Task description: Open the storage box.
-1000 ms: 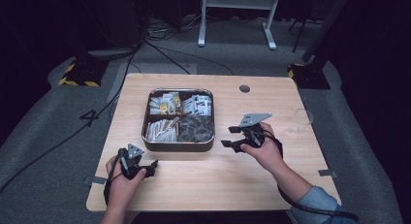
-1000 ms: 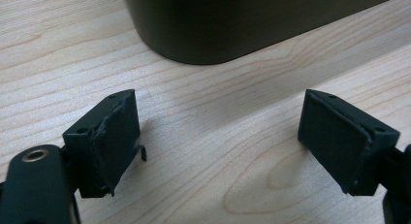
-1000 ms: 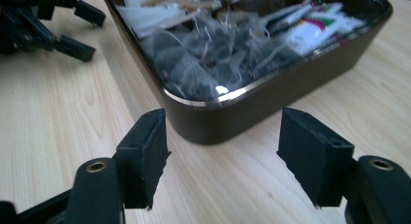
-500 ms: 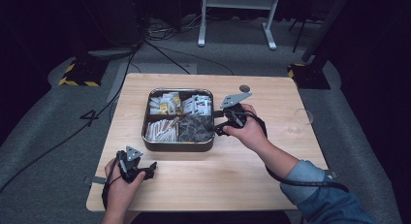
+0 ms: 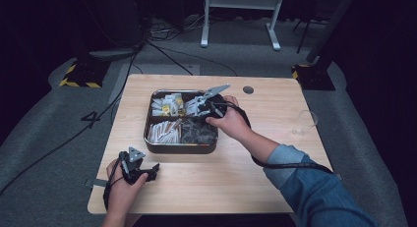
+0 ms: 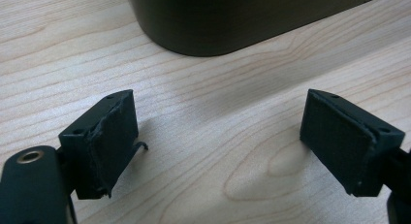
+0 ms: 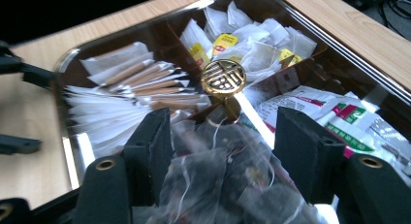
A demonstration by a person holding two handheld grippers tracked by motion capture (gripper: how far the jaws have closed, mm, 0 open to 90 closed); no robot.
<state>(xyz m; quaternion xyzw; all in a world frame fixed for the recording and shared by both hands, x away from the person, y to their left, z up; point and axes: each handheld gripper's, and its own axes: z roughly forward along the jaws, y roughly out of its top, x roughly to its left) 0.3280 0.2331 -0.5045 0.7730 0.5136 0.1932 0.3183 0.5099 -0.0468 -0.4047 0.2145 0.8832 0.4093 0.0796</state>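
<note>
The wooden bench (image 5: 255, 153) carries a square metal tray (image 5: 179, 148) near its middle, split into four compartments around a round gold knob (image 7: 223, 78). In the high view the 10 o'clock compartment holds tea bags with yellow tags (image 5: 167, 104), the 8 o'clock one paper-wrapped sticks (image 5: 164, 131), the 2 o'clock one printed sachets (image 7: 339, 112), and the 4 o'clock one a heap of clear mesh tea bags (image 5: 199, 132), which are what the work is about.

The right claw (image 5: 199, 103) hangs over the tray, its jaws spread and empty; in the right gripper view they straddle the mesh tea bags (image 7: 228, 185) just below the knob. The left claw (image 5: 151, 171) rests low on the bench at 7 o'clock, released and empty, with the tray's dark wall (image 6: 232, 20) just ahead of it.

To do the pick well, the right claw should probably sink straight into the heap, close on one bag's body rather than its thin string, and lift slowly so neighbours drop away. Steering clear of the knob and the dividers seems wise.

The mesh bags overlap and blur at the bottom of the right gripper view, so single bags are hard to tell apart. A clear glass (image 5: 307, 119) at 3 o'clock is faint against the wood.
</note>
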